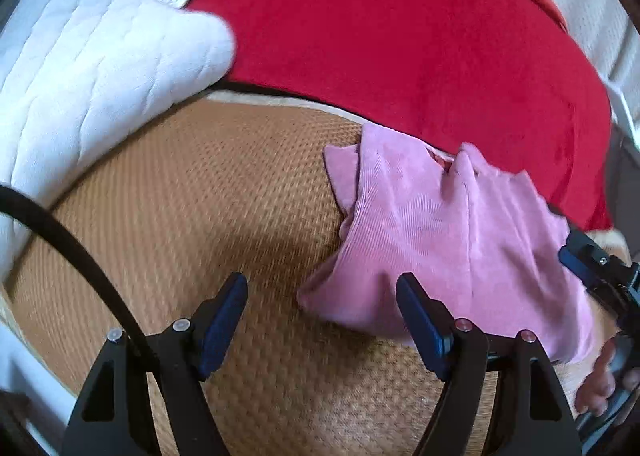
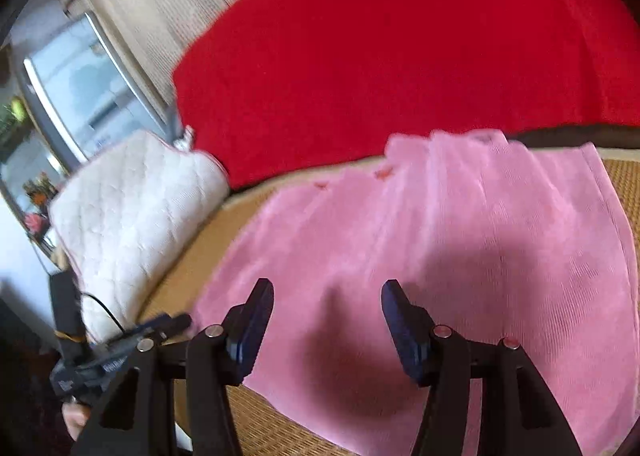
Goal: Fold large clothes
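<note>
A pink ribbed garment (image 1: 448,240) lies partly folded on a woven tan mat (image 1: 192,184); it fills the lower middle of the right wrist view (image 2: 460,232). My left gripper (image 1: 322,288) is open above the mat, at the garment's left lower corner, with nothing between its blue pads. My right gripper (image 2: 328,292) hovers open over the garment's near part, and casts a shadow on it. The right gripper's body (image 1: 600,268) shows at the right edge of the left wrist view. The left gripper's body (image 2: 120,348) shows at the lower left of the right wrist view.
A red blanket (image 1: 400,36) covers the far side beyond the mat. A white quilted cushion (image 1: 92,72) lies on the left, also seen as a white cushion (image 2: 132,208). A black cable (image 1: 68,240) crosses the lower left. Curtains and a window (image 2: 80,92) stand at the far left.
</note>
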`<action>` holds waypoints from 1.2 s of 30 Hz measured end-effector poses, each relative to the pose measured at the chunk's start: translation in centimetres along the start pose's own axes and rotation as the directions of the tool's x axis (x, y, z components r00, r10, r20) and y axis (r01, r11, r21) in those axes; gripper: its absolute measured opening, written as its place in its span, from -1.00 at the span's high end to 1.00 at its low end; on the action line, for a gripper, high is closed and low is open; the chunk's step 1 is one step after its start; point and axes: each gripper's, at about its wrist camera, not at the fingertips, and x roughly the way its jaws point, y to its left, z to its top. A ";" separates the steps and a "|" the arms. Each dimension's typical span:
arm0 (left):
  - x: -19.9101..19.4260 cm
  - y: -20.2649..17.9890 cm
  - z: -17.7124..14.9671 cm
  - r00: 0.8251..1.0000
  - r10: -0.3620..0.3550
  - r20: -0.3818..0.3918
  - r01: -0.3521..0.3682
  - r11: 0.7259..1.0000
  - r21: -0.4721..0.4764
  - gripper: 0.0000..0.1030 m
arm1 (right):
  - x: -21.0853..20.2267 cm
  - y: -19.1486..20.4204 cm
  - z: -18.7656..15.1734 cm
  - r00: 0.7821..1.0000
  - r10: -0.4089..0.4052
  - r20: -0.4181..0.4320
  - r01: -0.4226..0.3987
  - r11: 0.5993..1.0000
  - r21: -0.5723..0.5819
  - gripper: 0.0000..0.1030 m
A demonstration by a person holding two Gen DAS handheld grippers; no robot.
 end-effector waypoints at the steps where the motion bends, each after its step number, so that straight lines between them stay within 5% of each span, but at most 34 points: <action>1: -0.1 0.3 -0.6 1.000 -0.029 -0.008 0.028 0.999 -0.043 -0.52 | 0.1 0.3 -0.1 1.000 0.016 0.007 -0.016 1.000 -0.002 -0.19; 4: 0.3 0.6 -2.0 0.991 -0.131 -0.036 0.126 0.985 -0.121 -0.52 | 1.8 1.1 -0.5 1.000 -0.008 -0.020 0.008 1.000 -0.028 0.04; 5: 0.7 0.7 -2.2 0.986 -0.163 -0.042 0.155 0.978 -0.143 -0.52 | 2.5 1.2 -0.6 0.998 -0.042 -0.036 0.040 0.998 -0.045 0.35; 7: 1.6 0.8 -2.4 0.978 -0.205 -0.050 0.193 0.964 -0.183 -0.52 | 3.7 1.0 -1.1 0.993 -0.094 -0.071 0.090 0.994 -0.055 0.37; 10: 3.1 1.3 -2.3 0.969 -0.240 -0.053 0.218 0.941 -0.260 -0.52 | 5.8 -0.2 -1.8 0.976 -0.153 -0.153 0.144 0.987 -0.069 0.70; 12: 3.9 1.4 -1.9 0.961 -0.276 -0.014 0.260 0.920 -0.293 -0.52 | 6.0 -0.3 -1.9 0.976 -0.158 -0.148 0.146 0.985 -0.089 0.79; 16: 4.8 0.5 -1.1 0.961 -0.277 0.024 0.273 0.923 -0.273 -0.48 | 5.8 -1.1 -1.8 0.977 -0.132 -0.165 0.121 0.990 -0.074 0.84; 21: 6.5 -1.0 -0.2 0.962 -0.272 0.018 0.269 0.936 -0.228 0.29 | 5.4 -2.4 -2.0 0.981 -0.087 -0.171 0.081 0.996 -0.044 0.86; 23: 6.4 -1.6 0.5 0.959 -0.282 0.038 0.284 0.935 -0.211 0.41 | 5.7 -2.5 -2.0 0.982 -0.063 -0.177 0.058 0.998 -0.031 0.87; 27: 3.2 -6.9 1.7 0.958 -0.233 0.166 0.220 0.971 0.092 0.46 | 6.1 -3.1 -1.8 0.981 -0.005 -0.196 0.007 1.000 0.012 0.91; 29: 1.6 -11.1 1.1 0.940 -0.275 0.199 0.201 0.923 0.327 0.46 | 6.1 -3.6 -1.4 0.975 0.038 -0.219 -0.030 0.999 0.041 0.93; 32: 2.3 -16.1 -1.7 0.946 -0.289 0.144 0.159 0.804 0.573 0.46 | 6.0 -5.1 -0.7 0.957 0.146 -0.249 -0.115 0.984 0.136 0.94; 34: 4.4 -17.5 -2.9 0.958 -0.284 0.049 0.198 0.772 0.604 0.45 | 5.4 -6.0 -0.2 0.950 0.183 -0.251 -0.134 0.970 0.202 0.85; 36: 5.0 -18.3 -3.5 0.957 -0.284 0.061 0.187 0.763 0.618 0.45 | 4.2 -6.7 0.5 0.963 0.123 -0.238 -0.073 0.975 0.208 0.85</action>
